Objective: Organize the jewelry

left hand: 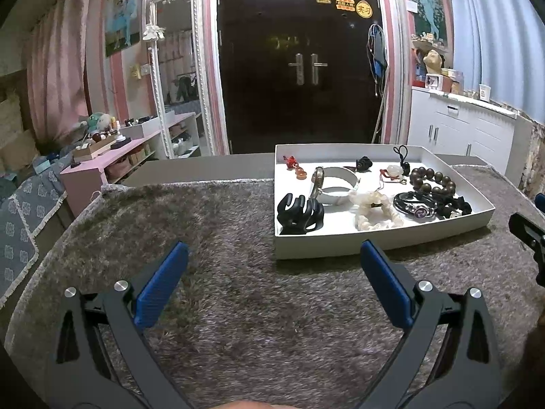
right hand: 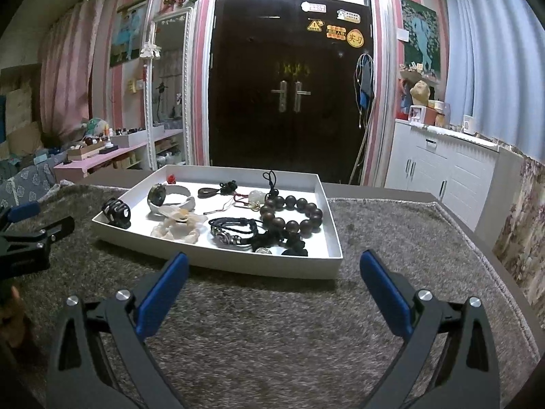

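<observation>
A white tray (left hand: 340, 248) sits on the shaggy grey mat and holds several pieces: a black claw hair clip (left hand: 299, 213), a white bangle (left hand: 339, 182), a cream scrunchie (left hand: 374, 211), a dark wooden bead bracelet (left hand: 434, 180) and a black cord bracelet (left hand: 417, 206). The same tray shows in the right wrist view (right hand: 265, 266), with the bead bracelet (right hand: 293, 216) and hair clip (right hand: 117, 213). My left gripper (left hand: 274, 255) is open and empty, short of the tray's near left corner. My right gripper (right hand: 274, 264) is open and empty, just before the tray's near edge.
The grey mat (left hand: 221, 289) covers the tabletop. Behind are a dark double door (left hand: 299, 68), a standing mirror (left hand: 177, 68), a pink shelf (left hand: 112, 156) at left and a white cabinet (left hand: 460, 126) at right. The left gripper shows at the right wrist view's left edge (right hand: 30, 235).
</observation>
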